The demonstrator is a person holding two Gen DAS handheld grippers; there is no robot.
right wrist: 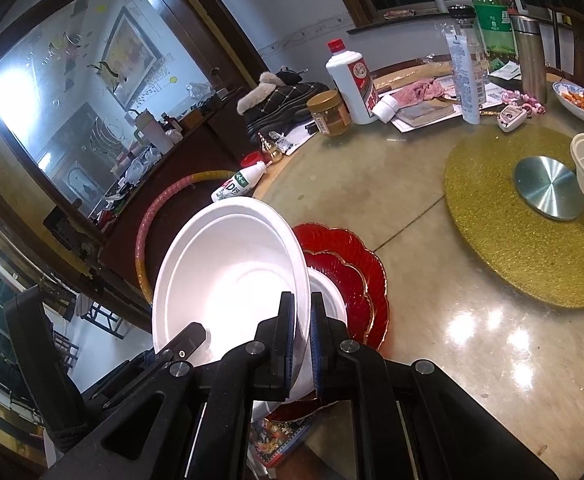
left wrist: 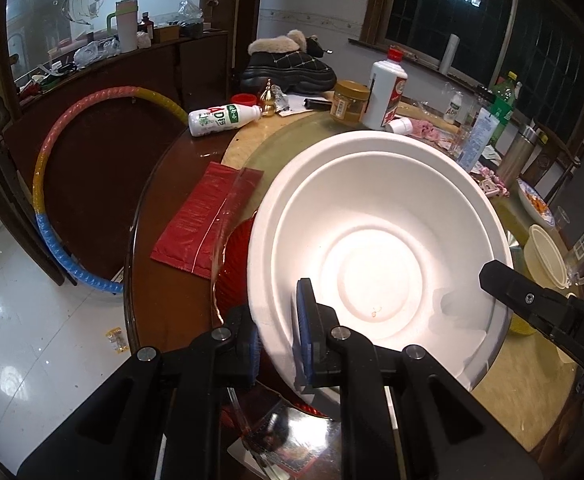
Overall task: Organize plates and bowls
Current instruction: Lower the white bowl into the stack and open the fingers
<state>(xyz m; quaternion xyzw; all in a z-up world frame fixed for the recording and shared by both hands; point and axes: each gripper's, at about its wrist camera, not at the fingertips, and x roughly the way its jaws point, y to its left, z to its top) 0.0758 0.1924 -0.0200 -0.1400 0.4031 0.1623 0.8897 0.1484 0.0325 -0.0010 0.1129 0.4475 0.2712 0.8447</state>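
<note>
— Both grippers, left (left wrist: 280,344) and right (right wrist: 301,344), fingers pinched on opposite rims of white bowl (right wrist: 232,276), tilted above red plates (right wrist: 347,264) at counter edge?
— Yes. Risk: thin rim flexing, slipping free if pulled unevenly.

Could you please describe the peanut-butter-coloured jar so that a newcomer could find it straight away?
Look to the far edge of the round table, beside the black fur-lined boot. The jar stands just left of the tall white bottle with the red cap. It alone is squat, tan-filled and gold-lidded.
</note>
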